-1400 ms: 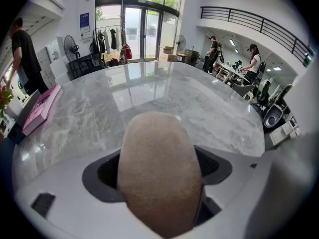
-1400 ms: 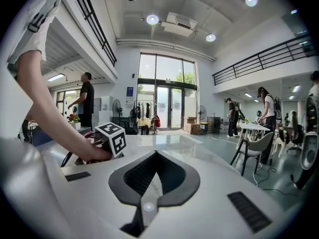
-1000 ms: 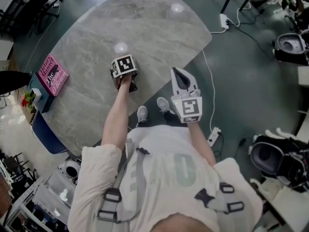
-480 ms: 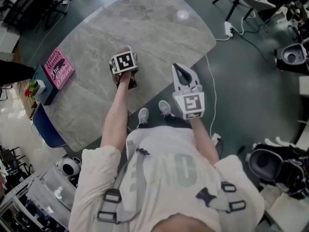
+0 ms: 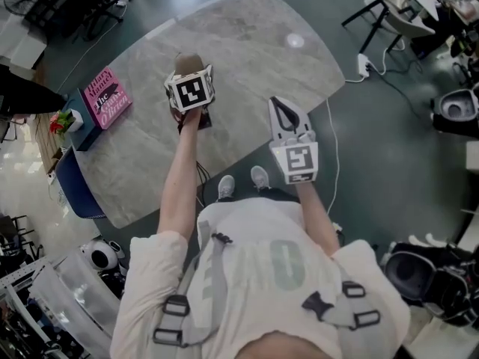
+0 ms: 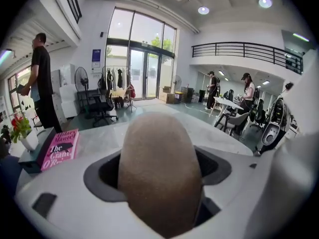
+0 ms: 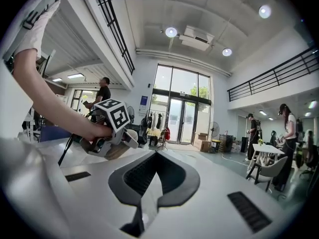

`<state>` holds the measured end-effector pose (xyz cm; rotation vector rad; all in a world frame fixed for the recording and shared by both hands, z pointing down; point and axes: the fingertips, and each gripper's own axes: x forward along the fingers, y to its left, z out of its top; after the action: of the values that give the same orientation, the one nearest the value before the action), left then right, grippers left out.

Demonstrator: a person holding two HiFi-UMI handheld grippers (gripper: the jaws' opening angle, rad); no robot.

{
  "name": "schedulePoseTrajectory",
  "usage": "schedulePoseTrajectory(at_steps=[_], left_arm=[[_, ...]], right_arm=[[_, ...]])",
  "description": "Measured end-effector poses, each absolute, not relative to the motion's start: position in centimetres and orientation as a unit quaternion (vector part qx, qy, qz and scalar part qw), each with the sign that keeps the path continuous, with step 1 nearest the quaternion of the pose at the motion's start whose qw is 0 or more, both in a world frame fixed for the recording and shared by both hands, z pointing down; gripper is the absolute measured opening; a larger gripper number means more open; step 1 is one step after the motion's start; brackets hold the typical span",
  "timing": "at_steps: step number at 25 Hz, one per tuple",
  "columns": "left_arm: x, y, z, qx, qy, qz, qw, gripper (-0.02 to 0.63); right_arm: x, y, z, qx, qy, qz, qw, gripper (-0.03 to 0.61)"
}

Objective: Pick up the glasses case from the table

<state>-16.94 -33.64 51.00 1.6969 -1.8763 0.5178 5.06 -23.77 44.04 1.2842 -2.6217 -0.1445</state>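
Note:
The glasses case (image 6: pixel 159 168) is a brown, rounded oval case. My left gripper (image 6: pixel 160 195) is shut on it, and the case fills the space between the jaws. In the head view the case (image 5: pixel 188 63) sticks out past the marker cube of the left gripper (image 5: pixel 188 79), held above the grey marble table (image 5: pixel 254 51). My right gripper (image 5: pixel 280 109) hovers over the table's near edge, shut and empty. From the right gripper view (image 7: pixel 148 193) the left gripper (image 7: pixel 110 128) shows at the left with the case (image 7: pixel 116 152) under it.
A pink book (image 5: pixel 106 99) lies on the table's left end, beside a small plant with red flowers (image 5: pixel 63 120) and a blue chair (image 5: pixel 72 194). Cables and a power strip (image 5: pixel 365 63) lie on the floor at the right. People stand farther off in the room.
My left gripper has risen from the table top and moved farther out with the case in it. The right gripper has hardly moved.

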Motion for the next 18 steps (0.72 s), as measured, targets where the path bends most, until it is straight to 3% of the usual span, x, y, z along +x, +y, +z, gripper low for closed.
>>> schedulePoseTrajectory(at_steps=[18], left_arm=[[-21.9, -30.0, 27.9, 0.663, -0.748, 0.002, -0.005, 0.399]], right_arm=[[-0.1, -23.5, 38.2, 0.407, -0.909, -0.080, 0.044, 0.002]])
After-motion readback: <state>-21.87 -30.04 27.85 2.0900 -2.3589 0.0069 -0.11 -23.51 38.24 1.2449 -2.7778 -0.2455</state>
